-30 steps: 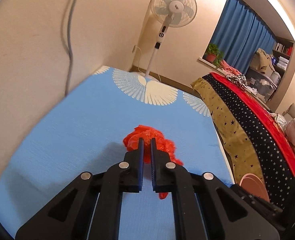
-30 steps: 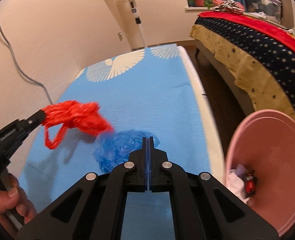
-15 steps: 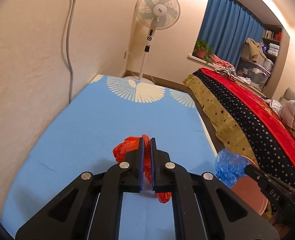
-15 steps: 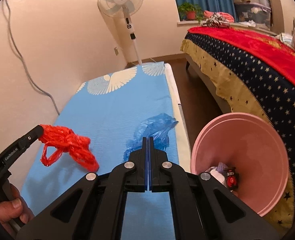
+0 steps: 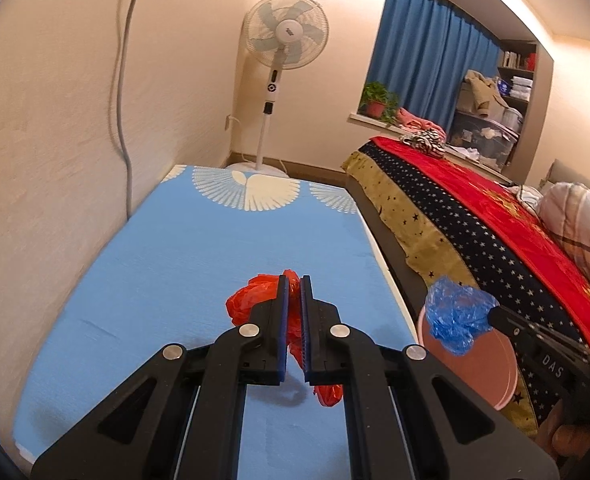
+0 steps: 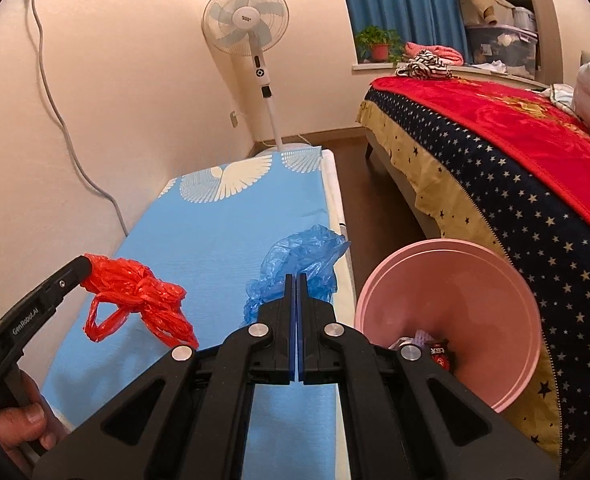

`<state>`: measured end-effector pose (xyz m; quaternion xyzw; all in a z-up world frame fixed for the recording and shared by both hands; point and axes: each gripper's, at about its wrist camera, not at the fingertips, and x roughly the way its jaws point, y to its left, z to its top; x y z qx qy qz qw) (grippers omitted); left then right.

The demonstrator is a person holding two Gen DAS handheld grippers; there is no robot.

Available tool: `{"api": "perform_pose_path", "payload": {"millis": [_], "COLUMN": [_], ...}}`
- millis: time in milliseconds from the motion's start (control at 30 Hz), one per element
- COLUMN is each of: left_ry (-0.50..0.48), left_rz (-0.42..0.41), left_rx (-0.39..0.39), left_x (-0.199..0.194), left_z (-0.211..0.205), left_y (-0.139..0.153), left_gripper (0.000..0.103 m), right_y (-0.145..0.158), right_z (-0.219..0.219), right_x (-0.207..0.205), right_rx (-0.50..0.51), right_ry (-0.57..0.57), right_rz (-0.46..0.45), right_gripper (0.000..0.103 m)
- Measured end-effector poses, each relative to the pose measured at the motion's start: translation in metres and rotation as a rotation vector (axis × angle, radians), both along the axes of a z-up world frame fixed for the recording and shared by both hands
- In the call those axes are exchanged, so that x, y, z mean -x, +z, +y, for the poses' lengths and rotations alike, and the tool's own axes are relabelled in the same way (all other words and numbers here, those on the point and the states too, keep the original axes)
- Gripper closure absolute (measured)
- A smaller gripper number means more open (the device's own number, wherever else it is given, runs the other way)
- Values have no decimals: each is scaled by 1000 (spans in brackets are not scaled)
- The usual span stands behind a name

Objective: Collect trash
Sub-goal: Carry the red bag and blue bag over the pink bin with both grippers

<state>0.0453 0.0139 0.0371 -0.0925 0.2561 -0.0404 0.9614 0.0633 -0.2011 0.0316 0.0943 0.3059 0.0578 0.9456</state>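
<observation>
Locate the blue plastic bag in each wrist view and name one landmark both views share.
Left wrist view: the blue plastic bag is at lower right, pinched at the tip of the right gripper, in front of the pink bin.
Right wrist view: it bunches at centre, just above the right gripper's closed fingertips, over the blue mattress edge.
Shared landmark: the standing fan by the wall.

My left gripper [image 5: 293, 288] holds 1 crumpled bag [image 6: 135, 300] above the mattress [image 5: 175, 280], which lies along the wall on my left. My right gripper [image 6: 296, 284] holds a 2nd bag [image 6: 299, 264] over the mattress's right edge. The bin [image 6: 495, 280] stands on the floor just right of the mattress, between it and the bed [image 6: 515, 160], with some trash inside. A fan [image 5: 285, 38] stands beyond the mattress's far end.
</observation>
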Motion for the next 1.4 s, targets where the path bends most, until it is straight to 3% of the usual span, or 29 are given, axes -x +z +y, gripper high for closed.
{"api": "perform_pose_path", "payload": {"millis": [433, 1400], "left_ry": [-45, -160], "left_rz": [-18, -52], "left_rx": [-3, -8], "left_x": [13, -6], "left_z": [-20, -76], "left_y": [5, -2], "left_gripper": [98, 98], "right_y": [14, 13], "right_z": [-24, -74], "right_x": [18, 12], "right_rx": [8, 40], "right_ry": [-46, -194], "right_rz": [-36, -64], "right_gripper": [103, 103]}}
